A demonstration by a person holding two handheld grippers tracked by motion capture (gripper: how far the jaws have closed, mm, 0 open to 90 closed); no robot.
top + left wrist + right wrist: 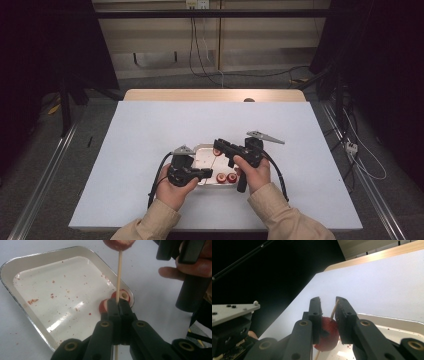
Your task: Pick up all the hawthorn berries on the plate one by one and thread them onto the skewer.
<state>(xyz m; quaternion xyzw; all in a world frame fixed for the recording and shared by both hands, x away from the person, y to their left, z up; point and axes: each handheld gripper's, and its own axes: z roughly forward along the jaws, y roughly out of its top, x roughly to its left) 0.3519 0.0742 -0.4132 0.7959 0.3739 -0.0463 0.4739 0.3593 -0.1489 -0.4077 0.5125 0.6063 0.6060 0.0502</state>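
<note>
Fingers point(117, 305) tight on skewer point(119, 272)

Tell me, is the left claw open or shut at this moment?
Shut. In the left gripper view the left claw has its jaws pressed together on the thin wooden skewer, which rises from between them above the white tray.

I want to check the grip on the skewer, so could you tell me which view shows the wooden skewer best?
The left gripper view: the wooden skewer runs up from the shut left gripper to a red fruit piece. The right gripper view shows a short stretch; in the high view it is too small to see.
</note>
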